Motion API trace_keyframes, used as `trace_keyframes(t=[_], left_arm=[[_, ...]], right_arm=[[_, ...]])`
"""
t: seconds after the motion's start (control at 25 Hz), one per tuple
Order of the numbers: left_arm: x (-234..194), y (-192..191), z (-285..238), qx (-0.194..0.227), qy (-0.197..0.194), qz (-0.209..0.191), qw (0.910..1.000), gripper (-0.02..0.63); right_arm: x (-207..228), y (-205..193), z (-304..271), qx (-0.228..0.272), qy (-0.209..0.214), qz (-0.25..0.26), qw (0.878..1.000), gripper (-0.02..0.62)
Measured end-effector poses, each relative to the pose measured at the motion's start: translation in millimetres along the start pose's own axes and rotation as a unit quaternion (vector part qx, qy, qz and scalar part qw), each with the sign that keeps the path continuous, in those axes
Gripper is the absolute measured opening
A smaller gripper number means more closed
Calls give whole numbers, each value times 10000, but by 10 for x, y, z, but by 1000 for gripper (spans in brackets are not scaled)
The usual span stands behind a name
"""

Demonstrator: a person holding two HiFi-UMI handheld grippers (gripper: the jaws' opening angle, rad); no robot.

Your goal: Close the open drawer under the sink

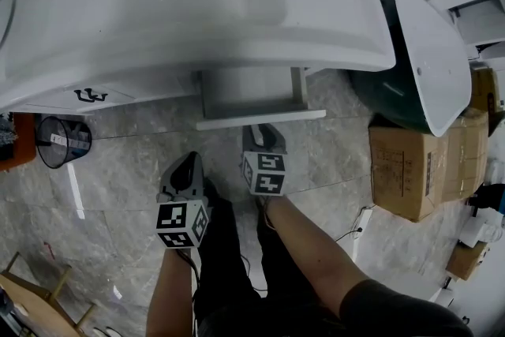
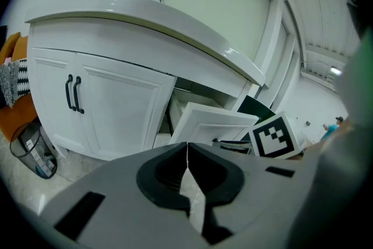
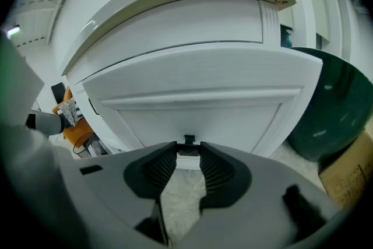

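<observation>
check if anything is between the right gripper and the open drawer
Nothing visible is. The right gripper is right at the drawer front, with the small black handle showing between the tips of its open jaws.

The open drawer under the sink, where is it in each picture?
Head view: the drawer sticks out at the middle, just below the sink's front edge.
Left gripper view: the drawer is right of centre, beside the cupboard doors.
Right gripper view: the drawer front fills the middle.
Shared landmark: the white sink rim sits above the drawer in all three.
</observation>
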State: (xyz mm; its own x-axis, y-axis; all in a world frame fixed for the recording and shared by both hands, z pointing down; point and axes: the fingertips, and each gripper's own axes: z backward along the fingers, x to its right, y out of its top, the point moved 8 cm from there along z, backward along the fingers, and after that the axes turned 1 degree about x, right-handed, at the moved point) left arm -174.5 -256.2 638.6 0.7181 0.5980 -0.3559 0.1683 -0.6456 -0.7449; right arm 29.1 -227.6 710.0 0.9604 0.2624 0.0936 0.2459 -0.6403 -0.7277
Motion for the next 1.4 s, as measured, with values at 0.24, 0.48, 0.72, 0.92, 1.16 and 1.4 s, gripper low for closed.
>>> trace_keyframes(t=[0.24, 0.48, 0.72, 0.92, 1.16, 1.4], left_arm=[[-27, 34, -56, -36, -27, -16, 10000, 15], [-64, 105, -118, -33, -44, -56, 10000, 15], [-127, 192, -173, -12, -35, -92, 10000, 15], [-184, 271, -231, 17, -22, -132, 9999, 15], [-255, 356, -296, 79, 2, -132, 9999, 15], [-281, 399, -319, 63, -44, -161, 9998, 15]], right_arm=[[10, 102, -107, 97, -14, 52, 9999, 132], [34, 259, -277, 218, -77, 31, 9997, 132], [52, 445, -468, 308, -124, 16, 9994, 132], [50, 552, -577, 383, -176, -123, 9990, 132], [81, 716, -736, 427, -174, -96, 9989, 132], [99, 807, -826, 436, -175, -18, 9989, 132]])
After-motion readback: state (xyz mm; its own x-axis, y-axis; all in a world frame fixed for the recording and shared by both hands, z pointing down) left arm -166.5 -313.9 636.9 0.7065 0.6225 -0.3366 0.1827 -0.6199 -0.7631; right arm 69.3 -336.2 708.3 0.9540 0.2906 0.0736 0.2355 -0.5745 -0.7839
